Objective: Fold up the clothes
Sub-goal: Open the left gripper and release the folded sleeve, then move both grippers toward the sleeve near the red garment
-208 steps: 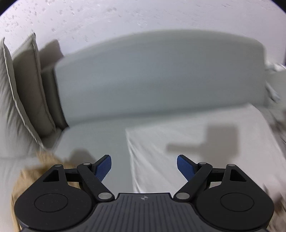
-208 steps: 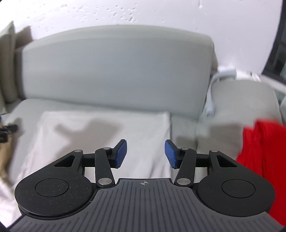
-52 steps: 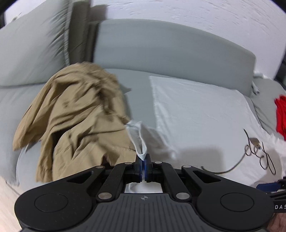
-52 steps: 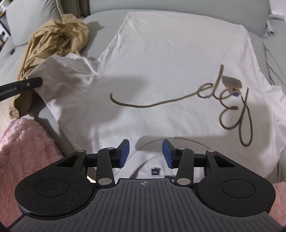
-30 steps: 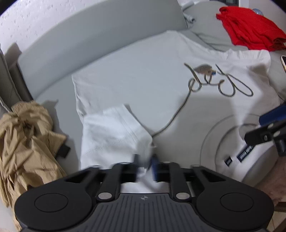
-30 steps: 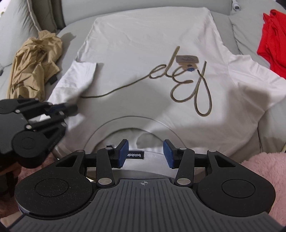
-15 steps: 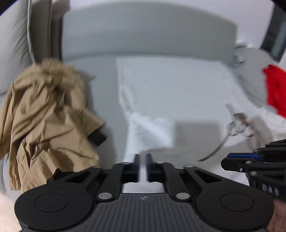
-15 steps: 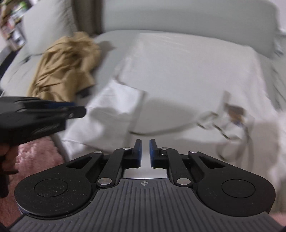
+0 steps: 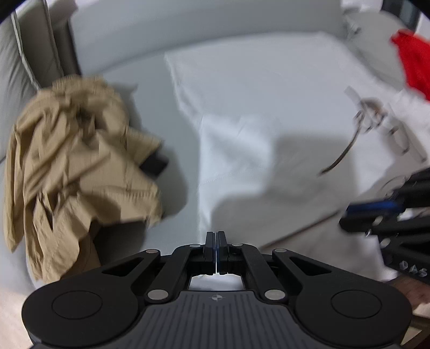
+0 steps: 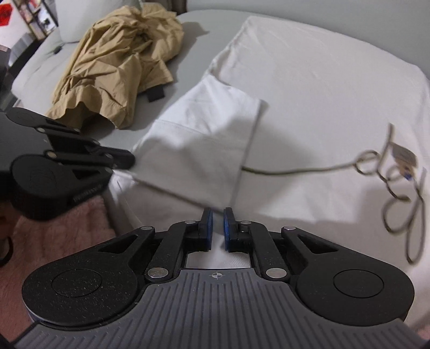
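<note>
A home living room: grey sofa (image 9: pixel 150 80) with cushion (image 9: pixel 24 67), clothes strewn across seat, pink rug (image 10: pixel 67 236) below, shelf (image 10: pixel 35 18) far left of right tongs (image 10: pixel 217 214).

A T-shirt (image 10: pixel 309 88) lies spread on the sofa seat (image 10: pixel 193 45) before me, its sleeve (image 10: pixel 204 128) folded in over its body. A crumpled jacket (image 10: pixel 121 61) sits left of it, apart. Another garment (image 9: pixel 414 64) lies far right. A rug (image 10: pixel 56 239) lies below the seat's near edge.

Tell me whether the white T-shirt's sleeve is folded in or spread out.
Folded in: the sleeve lies flat across the white T-shirt chest, covering the start of the printed script.
</note>
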Available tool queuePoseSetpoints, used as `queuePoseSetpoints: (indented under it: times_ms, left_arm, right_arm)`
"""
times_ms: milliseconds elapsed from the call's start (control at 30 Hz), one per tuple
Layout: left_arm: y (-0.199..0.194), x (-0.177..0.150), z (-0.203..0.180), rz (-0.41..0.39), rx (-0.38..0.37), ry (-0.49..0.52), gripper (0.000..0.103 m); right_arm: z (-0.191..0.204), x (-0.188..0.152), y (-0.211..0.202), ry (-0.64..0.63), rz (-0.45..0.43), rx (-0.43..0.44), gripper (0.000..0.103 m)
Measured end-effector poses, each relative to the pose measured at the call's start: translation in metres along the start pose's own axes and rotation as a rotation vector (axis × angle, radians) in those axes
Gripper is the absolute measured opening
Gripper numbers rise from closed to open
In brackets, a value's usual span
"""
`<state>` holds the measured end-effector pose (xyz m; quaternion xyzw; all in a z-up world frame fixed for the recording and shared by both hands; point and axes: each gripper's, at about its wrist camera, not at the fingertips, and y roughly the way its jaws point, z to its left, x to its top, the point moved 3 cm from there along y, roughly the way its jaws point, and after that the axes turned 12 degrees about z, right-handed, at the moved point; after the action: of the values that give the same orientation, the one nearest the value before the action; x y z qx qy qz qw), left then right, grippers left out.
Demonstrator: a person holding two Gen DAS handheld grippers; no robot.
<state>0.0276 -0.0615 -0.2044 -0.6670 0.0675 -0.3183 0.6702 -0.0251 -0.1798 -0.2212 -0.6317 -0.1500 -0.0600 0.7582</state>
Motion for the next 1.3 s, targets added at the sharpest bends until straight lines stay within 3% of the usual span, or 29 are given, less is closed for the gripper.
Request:
queuePoseSetpoints:
  times_ms: [100,200,467,567,700,867,1033,1300]
  left_arm:
    - [-0.012,0.009,-0.031,-0.061,-0.050,0.069,0.015]
    - [-0.005,0.021,-0.060,-0.053,-0.081,0.127,0.027]
    - [0.031,0.024,-0.092,0.054,-0.112,0.081,0.027]
    - [0.031,0.017,-0.104,0.045,-0.044,0.106,0.024]
    - [0.020,0.022,-0.113,0.097,-0.085,0.100,0.020]
    - [0.001,0.033,-0.144,0.013,-0.142,0.127,0.028]
    - [0.000,0.052,-0.174,-0.048,-0.140,0.156,0.035]
    - [0.016,0.077,-0.205,-0.062,-0.126,0.159,0.047]
  right_arm:
    - [-0.011,-0.007,-0.009,0.026,-0.040,-0.035,0.017]
    - [-0.034,-0.013,-0.018,0.088,-0.062,-0.085,0.018]
    - [-0.100,-0.026,-0.027,0.244,-0.038,-0.175,0.021]
    - [-0.109,-0.040,-0.020,0.257,-0.024,-0.158,0.022]
    - [-0.107,-0.048,-0.026,0.235,-0.015,-0.167,0.023]
    - [-0.118,-0.060,-0.050,0.308,-0.035,-0.113,0.026]
    - [-0.140,-0.067,-0.068,0.353,-0.078,-0.136,0.028]
    - [-0.198,-0.070,-0.080,0.468,-0.136,-0.163,0.037]
